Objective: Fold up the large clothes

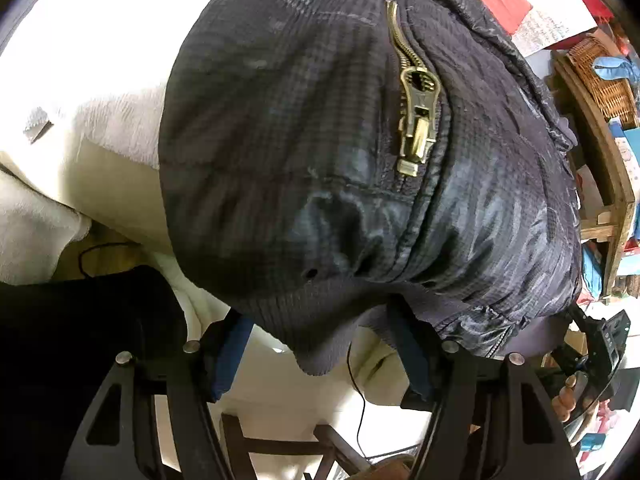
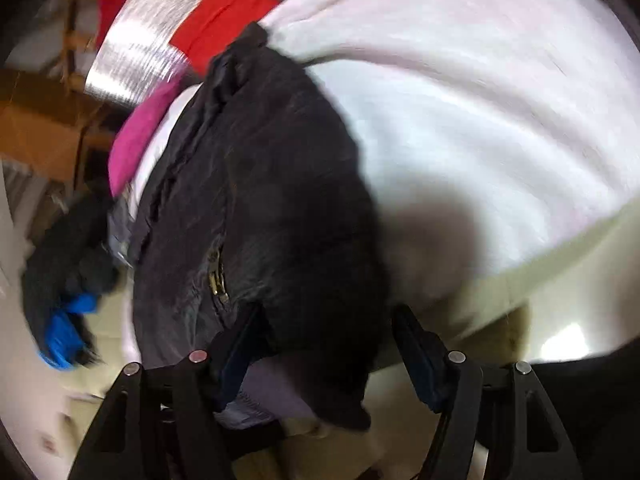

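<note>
A dark quilted jacket [image 1: 320,160] with a brass zipper pull [image 1: 418,128] lies bunched on a white fleece cover [image 1: 112,128]. In the left wrist view its ribbed hem hangs down between the blue-padded fingers [image 1: 232,344]. My left gripper [image 1: 322,346] stands open, the pads well apart and not pressing the cloth. The right wrist view is blurred. It shows the same jacket [image 2: 260,200], zipper [image 2: 218,276] to the left, on the white fleece [image 2: 480,100]. My right gripper [image 2: 328,350] is open, with a flap of the jacket hem drooping between its fingers [image 2: 418,360].
A wooden shelf [image 1: 608,168] with a wicker basket [image 1: 600,76] stands at the right. Red cloth [image 2: 220,20] and pink cloth [image 2: 140,136] lie beyond the jacket. A black cable [image 1: 356,380] and wooden chair rails [image 1: 280,448] show below the table edge.
</note>
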The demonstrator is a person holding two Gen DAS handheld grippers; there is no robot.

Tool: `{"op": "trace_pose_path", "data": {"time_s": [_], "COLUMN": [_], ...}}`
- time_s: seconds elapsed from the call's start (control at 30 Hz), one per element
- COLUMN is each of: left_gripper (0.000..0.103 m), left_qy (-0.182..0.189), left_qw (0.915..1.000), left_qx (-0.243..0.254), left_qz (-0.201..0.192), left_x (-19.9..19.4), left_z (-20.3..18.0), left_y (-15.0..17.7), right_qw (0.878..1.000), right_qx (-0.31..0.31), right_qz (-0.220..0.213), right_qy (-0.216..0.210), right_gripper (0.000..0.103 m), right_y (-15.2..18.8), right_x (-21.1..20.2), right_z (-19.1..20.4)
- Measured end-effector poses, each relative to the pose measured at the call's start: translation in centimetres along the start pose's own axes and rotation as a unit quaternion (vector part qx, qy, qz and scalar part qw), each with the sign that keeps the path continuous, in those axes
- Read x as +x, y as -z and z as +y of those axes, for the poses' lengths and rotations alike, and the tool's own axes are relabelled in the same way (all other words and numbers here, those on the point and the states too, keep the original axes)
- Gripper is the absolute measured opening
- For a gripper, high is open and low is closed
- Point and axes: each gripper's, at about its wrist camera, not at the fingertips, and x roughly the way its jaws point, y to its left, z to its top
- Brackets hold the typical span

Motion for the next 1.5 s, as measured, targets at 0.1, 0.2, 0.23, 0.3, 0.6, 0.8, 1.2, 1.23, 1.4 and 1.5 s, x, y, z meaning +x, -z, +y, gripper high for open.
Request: {"op": "trace_pose_path", "data": {"time_s": [0.1, 0.2, 0.23, 0.3, 0.6, 0.8, 1.2, 1.23, 1.4, 1.5], "left_gripper": [0.013, 0.012, 0.012, 0.012, 0.01, 0.008, 0.008, 0.008, 0.008, 0.008], "left_qy": [0.013, 0.014, 0.013, 0.017, 0.023, 0.085, 0.133, 0.134, 0.131, 0.118], "left_qw": [0.9999, 0.9996, 0.9995, 0.9997, 0.9996, 0.995, 0.9802, 0.9794, 0.9772, 0.9764], "left_qx": [0.007, 0.021, 0.022, 0.013, 0.008, 0.03, 0.071, 0.07, 0.064, 0.073], "left_qz": [-0.004, -0.016, -0.017, -0.012, -0.014, -0.043, -0.129, -0.134, -0.154, -0.165], "left_x": [-0.3, -1.0, -1.1, -0.9, -0.7, -5.2, -15.1, -15.5, -17.1, -16.2], "left_z": [0.1, -0.5, -0.7, -0.6, 0.0, -0.8, -5.1, -5.1, -8.1, -10.3], "left_y": [0.3, 0.6, 0.7, 0.6, 0.6, 0.8, -8.7, -10.3, -21.8, -29.6], "right_qw": [0.998, 0.996, 0.995, 0.995, 0.997, 0.99, 0.973, 0.972, 0.969, 0.97], "right_qx": [-0.052, -0.087, -0.093, -0.099, -0.078, -0.126, -0.156, -0.157, -0.146, -0.134], "right_qz": [-0.01, -0.019, -0.019, -0.005, 0.027, 0.004, -0.073, -0.08, -0.115, -0.129], "right_qy": [0.018, 0.002, -0.003, 0.0, 0.0, -0.062, -0.152, -0.153, -0.162, -0.155], "right_gripper": [0.033, 0.029, 0.029, 0.032, 0.025, 0.02, 0.019, 0.019, 0.019, 0.019], "right_y": [0.6, 1.1, 1.1, 0.9, 0.3, -0.8, -8.9, -10.0, -18.0, -24.1], "right_x": [0.0, -1.2, -1.3, -0.6, 1.2, -2.9, -6.8, -6.8, -5.1, -1.9], "right_z": [1.9, 3.3, 3.5, 3.6, 2.5, 5.7, 13.2, 13.9, 18.6, 22.2]}}
